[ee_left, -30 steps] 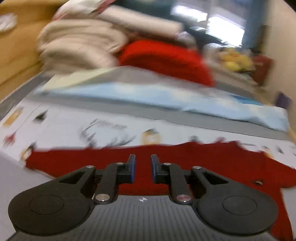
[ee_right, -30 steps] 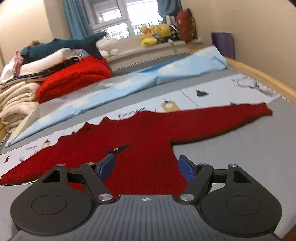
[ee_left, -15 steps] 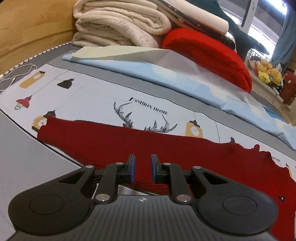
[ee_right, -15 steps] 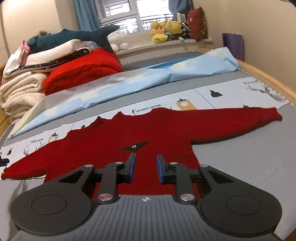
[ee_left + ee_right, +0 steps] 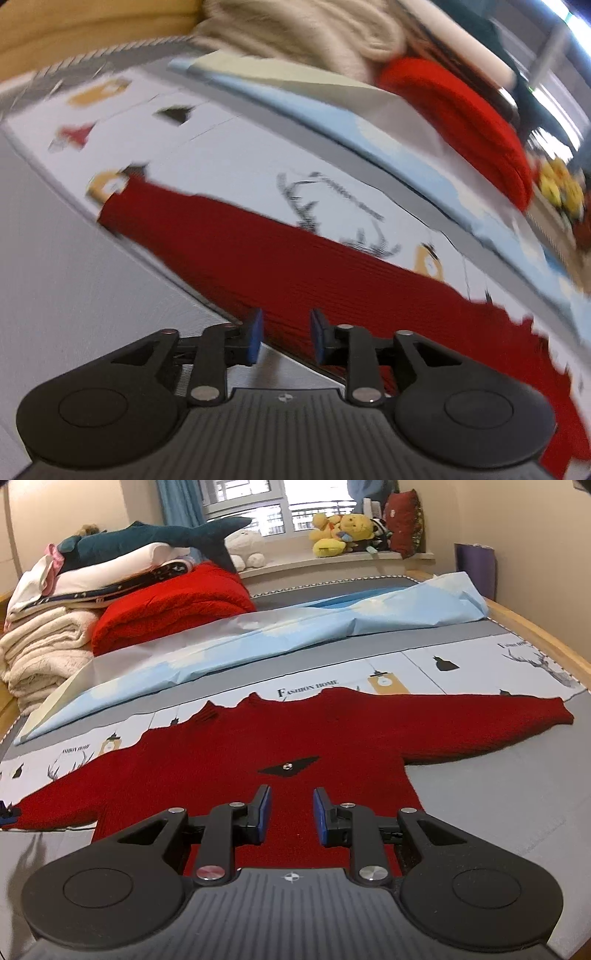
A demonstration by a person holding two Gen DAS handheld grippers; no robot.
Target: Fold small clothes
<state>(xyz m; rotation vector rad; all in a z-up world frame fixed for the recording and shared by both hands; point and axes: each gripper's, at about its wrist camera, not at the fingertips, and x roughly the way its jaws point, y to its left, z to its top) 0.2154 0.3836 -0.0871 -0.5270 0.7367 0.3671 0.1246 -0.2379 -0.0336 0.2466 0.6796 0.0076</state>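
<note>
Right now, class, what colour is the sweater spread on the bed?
Dark red sweater; clearest in the right wrist view.

Cream walls (image 5: 517, 524) enclose a wood-framed bed (image 5: 532, 627). Daylight enters a window (image 5: 258, 502) with blue curtains (image 5: 177, 502). Plush toys (image 5: 340, 531) crowd its sill (image 5: 332, 559).

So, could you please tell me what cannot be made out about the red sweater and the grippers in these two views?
- Sweater hem: in the right wrist view the right gripper body covers the red sweater's lower edge.
- Left cuff: right wrist view, cut off at the picture's left edge.
- Left wrist view: motion blur smears the sweater sleeve; whether the left gripper touches it is unclear.
- Black chest emblem: too small to read.
</note>
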